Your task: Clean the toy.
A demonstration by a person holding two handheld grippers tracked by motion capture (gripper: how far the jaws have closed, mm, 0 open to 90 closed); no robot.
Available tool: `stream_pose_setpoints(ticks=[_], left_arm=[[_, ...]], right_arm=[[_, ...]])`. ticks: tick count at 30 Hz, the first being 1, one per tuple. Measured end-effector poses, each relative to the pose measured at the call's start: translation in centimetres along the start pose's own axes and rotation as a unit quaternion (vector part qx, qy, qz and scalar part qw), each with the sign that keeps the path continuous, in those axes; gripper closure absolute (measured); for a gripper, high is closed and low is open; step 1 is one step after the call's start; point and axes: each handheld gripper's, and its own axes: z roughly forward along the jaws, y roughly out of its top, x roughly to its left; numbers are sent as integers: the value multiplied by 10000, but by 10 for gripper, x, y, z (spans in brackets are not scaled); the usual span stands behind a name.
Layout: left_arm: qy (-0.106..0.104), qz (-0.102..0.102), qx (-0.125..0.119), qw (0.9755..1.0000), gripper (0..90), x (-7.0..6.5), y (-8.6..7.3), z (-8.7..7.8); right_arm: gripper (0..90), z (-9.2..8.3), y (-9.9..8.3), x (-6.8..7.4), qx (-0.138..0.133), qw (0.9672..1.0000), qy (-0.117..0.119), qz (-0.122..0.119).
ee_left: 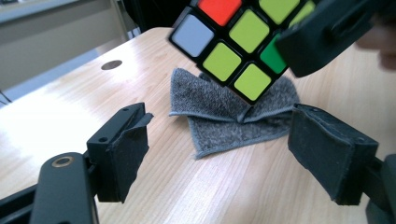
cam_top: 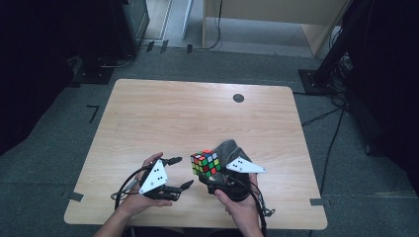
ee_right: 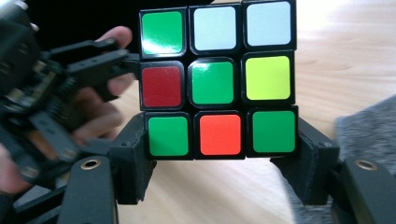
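Now the right gripper (ee_right: 219,163) holds the puzzle cube (cam_top: 206,163) clamped in its fingers just right of the left gripper (cam_top: 179,173), whose fingers stand apart and empty.

A pale wooden table (cam_top: 197,113) with rounded corners stood on grey carpet (cam_top: 49,163) at the centre of the frame, a small round dark disc (cam_top: 238,98) set near its far edge. Tape marks (cam_top: 93,112) dotted the floor to the left. A light wooden cabinet (cam_top: 276,15) occupied the upper right, a dark equipment stand (cam_top: 128,24) the upper left, and black cables (cam_top: 331,143) trailed down the right side. Both side edges lay in deep shadow.
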Motion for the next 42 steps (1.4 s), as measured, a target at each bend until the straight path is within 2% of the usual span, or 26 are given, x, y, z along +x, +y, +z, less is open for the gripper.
stream_pose_setpoints(ticks=[2, 6, 9, 11, 13, 15, 18, 20, 23, 25, 28, 32, 35, 38, 39, 40, 42], left_arm=[[117, 145, 29, 9998, 194, -3, 0, 1], [225, 321, 58, 9992, 193, -5, 0, 2], [322, 605, 111, 9976, 191, -11, 1, 4], [319, 728, 115, 9968, 192, -16, 2, 6], [404, 824, 149, 9957, 192, -20, 3, 9], [595, 897, 145, 9941, 264, -21, 2, 10], [539, 895, 105, 9945, 313, -20, 1, 9], [545, 938, 100, 9940, 322, -21, 0, 10], [465, 863, 61, 9952, 329, -21, 2, 9], [425, 879, 67, 9952, 334, -22, 1, 10], [348, 863, 70, 9956, 334, -25, 2, 12], [273, 690, 103, 9972, 328, -24, 3, 13], [305, 714, 73, 9970, 290, -26, 4, 14], [300, 808, 62, 9963, 319, -30, 6, 15], [309, 822, 75, 9961, 328, -30, 6, 15], [285, 780, 51, 9965, 331, -29, 6, 14], [209, 665, -26, 9976, 335, -26, 6, 11]], right_arm=[[338, 1, 1, 2, 133, 9998, 112, 35], [338, 5, 3, 8, 389, 9990, 211, 39], [337, 9, 3, 12, 570, 9980, 271, 53], [337, 12, 4, 14, 676, 9972, 308, 78], [337, 15, 4, 16, 775, 9964, 318, 106], [337, 17, 3, 17, 834, 9961, 268, 97], [335, 17, 3, 15, 808, 9961, 305, 182], [334, 16, 3, 15, 794, 9962, 308, 166], [325, 13, 3, 13, 715, 9967, 346, 184], [287, 12, 3, 12, 612, 9973, 326, 225], [286, 12, 2, 12, 551, 9977, 306, 245], [329, 11, 0, 16, 394, 9989, 111, 214], [332, 13, -1, 19, 412, 9990, -16, 173], [332, 17, -3, 22, 555, 9983, 97, 158], [332, 18, -3, 23, 550, 9984, 46, 128], [331, 18, -3, 23, 546, 9984, 43, 121], [325, 16, -3, 21, 476, 9984, 202, 229]])
